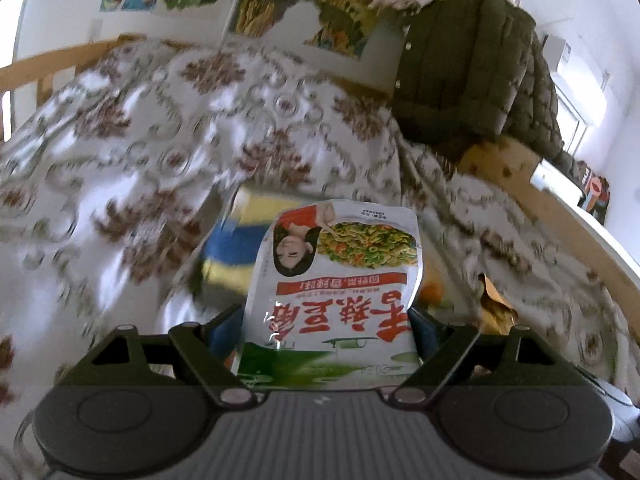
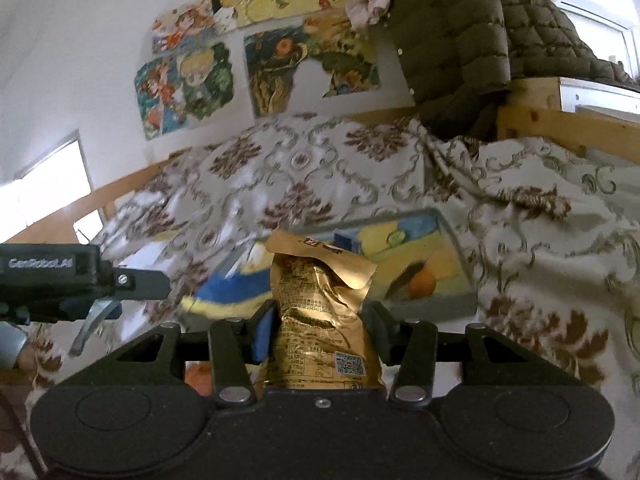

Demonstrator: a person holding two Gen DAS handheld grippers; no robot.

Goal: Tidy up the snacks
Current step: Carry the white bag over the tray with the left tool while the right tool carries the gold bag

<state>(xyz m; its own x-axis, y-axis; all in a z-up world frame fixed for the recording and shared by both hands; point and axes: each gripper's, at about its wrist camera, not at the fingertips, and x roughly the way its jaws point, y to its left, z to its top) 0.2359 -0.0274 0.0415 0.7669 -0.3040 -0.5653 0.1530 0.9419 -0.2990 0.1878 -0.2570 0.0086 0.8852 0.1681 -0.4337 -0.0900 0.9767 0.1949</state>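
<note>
My left gripper (image 1: 326, 334) is shut on a white snack packet (image 1: 340, 276) with red Chinese lettering and a noodle picture, held above the bed. My right gripper (image 2: 318, 328) is shut on a crinkled gold snack packet (image 2: 320, 300). Behind both packets lies a shallow grey tray (image 2: 460, 300) with a yellow and blue cartoon print, holding an orange item (image 2: 422, 284). The tray's blue and yellow print shows blurred in the left wrist view (image 1: 232, 240). A corner of the gold packet shows at the right of the left wrist view (image 1: 494, 304). The left gripper's body shows at the left of the right wrist view (image 2: 60, 276).
A floral brown-and-white bedspread (image 2: 304, 176) covers the bed. A dark green quilted jacket (image 2: 460, 40) hangs over the wooden bed frame (image 2: 560, 120) at the right. Colourful posters (image 2: 224, 76) hang on the white wall behind.
</note>
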